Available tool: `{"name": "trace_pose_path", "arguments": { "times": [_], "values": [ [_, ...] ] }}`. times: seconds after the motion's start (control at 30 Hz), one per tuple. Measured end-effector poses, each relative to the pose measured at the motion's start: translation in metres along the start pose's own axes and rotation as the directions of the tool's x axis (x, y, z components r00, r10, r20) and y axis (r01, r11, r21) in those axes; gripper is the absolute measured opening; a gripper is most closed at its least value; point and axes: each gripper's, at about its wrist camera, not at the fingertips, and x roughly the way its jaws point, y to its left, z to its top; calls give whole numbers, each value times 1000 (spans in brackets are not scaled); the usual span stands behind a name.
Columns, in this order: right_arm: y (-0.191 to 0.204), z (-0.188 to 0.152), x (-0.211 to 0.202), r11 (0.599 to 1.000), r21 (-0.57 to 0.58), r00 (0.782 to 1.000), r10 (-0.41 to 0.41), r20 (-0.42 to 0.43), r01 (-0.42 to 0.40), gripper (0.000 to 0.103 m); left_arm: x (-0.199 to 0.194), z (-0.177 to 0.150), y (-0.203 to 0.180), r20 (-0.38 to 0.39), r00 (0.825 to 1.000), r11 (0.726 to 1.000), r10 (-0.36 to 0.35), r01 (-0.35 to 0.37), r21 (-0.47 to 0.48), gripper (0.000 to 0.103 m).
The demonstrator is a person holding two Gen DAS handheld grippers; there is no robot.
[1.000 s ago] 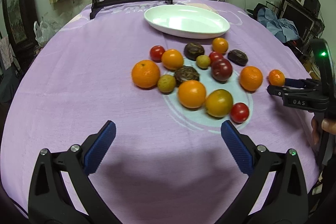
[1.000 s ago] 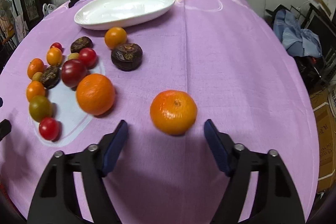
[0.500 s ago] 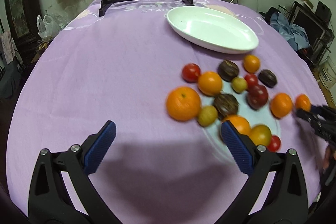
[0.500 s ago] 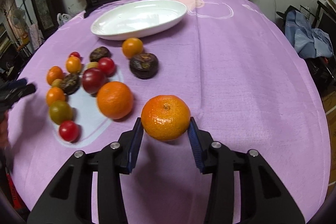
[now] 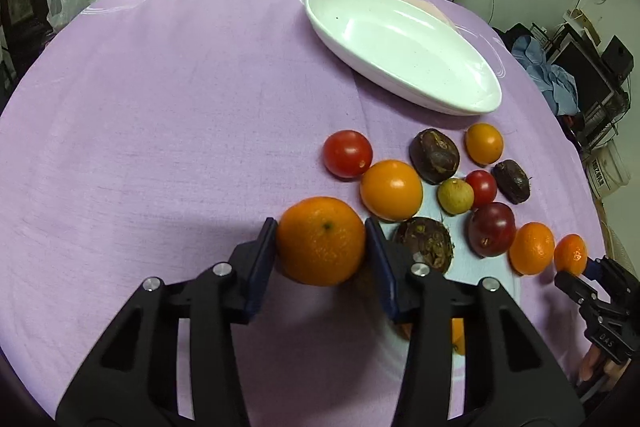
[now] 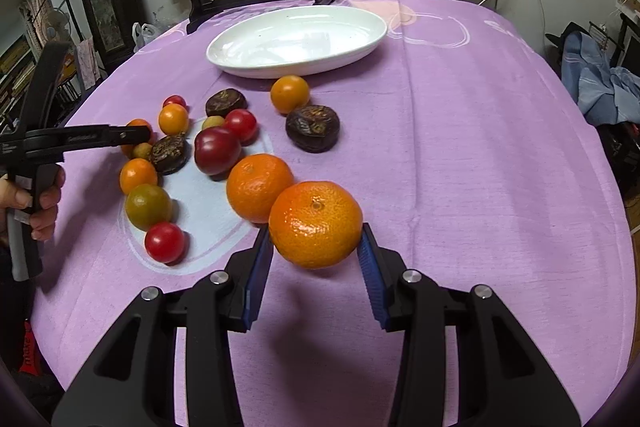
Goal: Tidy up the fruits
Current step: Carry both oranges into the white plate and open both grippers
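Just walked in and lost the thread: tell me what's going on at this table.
A person is sorting fruit with a hand-held gripper in each hand. The left gripper is closing on an orange, pads against its sides. The right gripper is clamped on a mandarin. The rest of the fruit lies loose on the purple tablecloth. The white dish behind is empty.

Matt purple cloth (image 6: 460,155) covers the surface; white dish (image 6: 296,39) glossy ceramic; tangerine (image 6: 316,229) between fingers (image 6: 370,267) has dimpled, shiny peel.
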Motion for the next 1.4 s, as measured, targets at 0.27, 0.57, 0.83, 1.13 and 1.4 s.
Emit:
{"name": "trace_pose_path", "arguments": {
  "times": [0.27,0.57,0.83,1.13,1.4],
  "values": [
    [5,8,-3,1000,-18,1000,9,22,-9,43,-16,-7,-15,33,999,998,21,-23,54,42],
    [14,81,-7,995,-103,990,18,138,-3,43,-48,53,-54,135,990,992,-40,23,124,43],
    [14,151,65,994,-108,997,1,76,8,43,13,128,-78,126,992,996,-24,13,83,43],
    [19,173,126,993,-121,1000,2,-28,-6,44,72,147,-70,44,999,999,0,-2,41,43],
    [2,173,120,999,-28,1000,18,-15,-19,63,54,148,-66,96,995,1000,-30,30,1,76]
  ]
}}
